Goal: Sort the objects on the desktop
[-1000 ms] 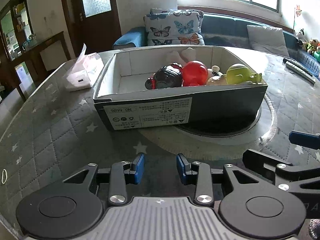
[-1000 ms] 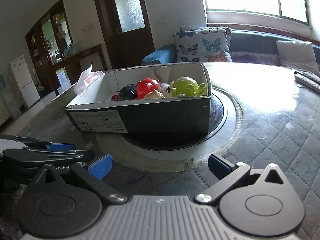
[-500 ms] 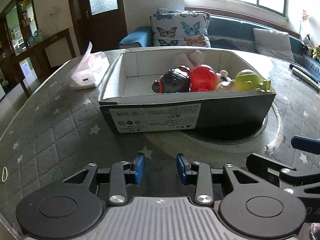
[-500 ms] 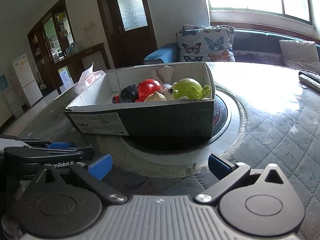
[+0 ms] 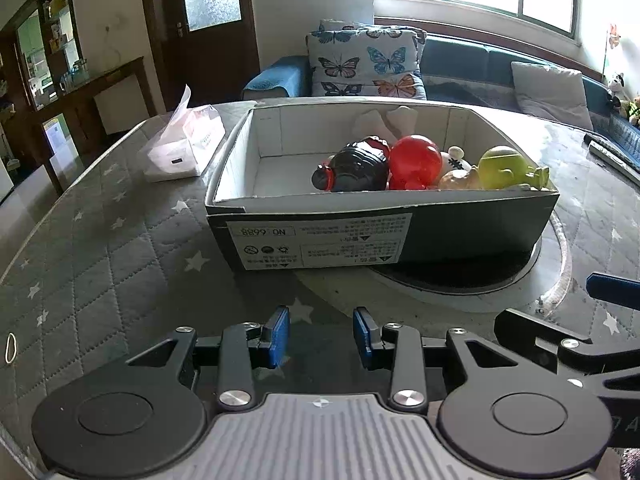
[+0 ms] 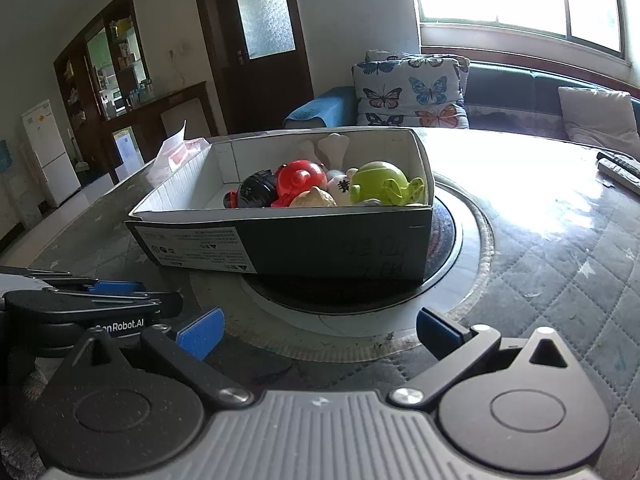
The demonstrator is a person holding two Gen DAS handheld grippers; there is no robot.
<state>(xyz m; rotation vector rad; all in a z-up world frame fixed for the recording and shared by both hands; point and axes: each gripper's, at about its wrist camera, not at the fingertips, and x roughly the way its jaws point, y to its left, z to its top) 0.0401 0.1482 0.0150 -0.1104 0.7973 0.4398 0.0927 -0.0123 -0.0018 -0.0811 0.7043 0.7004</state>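
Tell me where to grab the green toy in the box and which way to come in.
Grip the green toy across its rounded head, coming down from above. It lies against the box's near wall and right corner, with the tan toy crowding its left, so a sideways approach looks blocked. The right gripper, jaws open and empty, seems better placed.

Box [image 5: 460, 232]: cardboard, matt dark outside, white inside, paper label on front.
Toys in box: glossy plastic, red one [image 5: 416, 160] shiniest, green one [image 5: 500, 168] smooth.
Table cover [image 5: 100, 264] around box: quilted grey cloth, under sheet that glares right of box.
Tissue pack [image 5: 180, 152] left of box: crinkly plastic film.
Gripper pads [image 5: 280, 334]: matt blue, rubbery.
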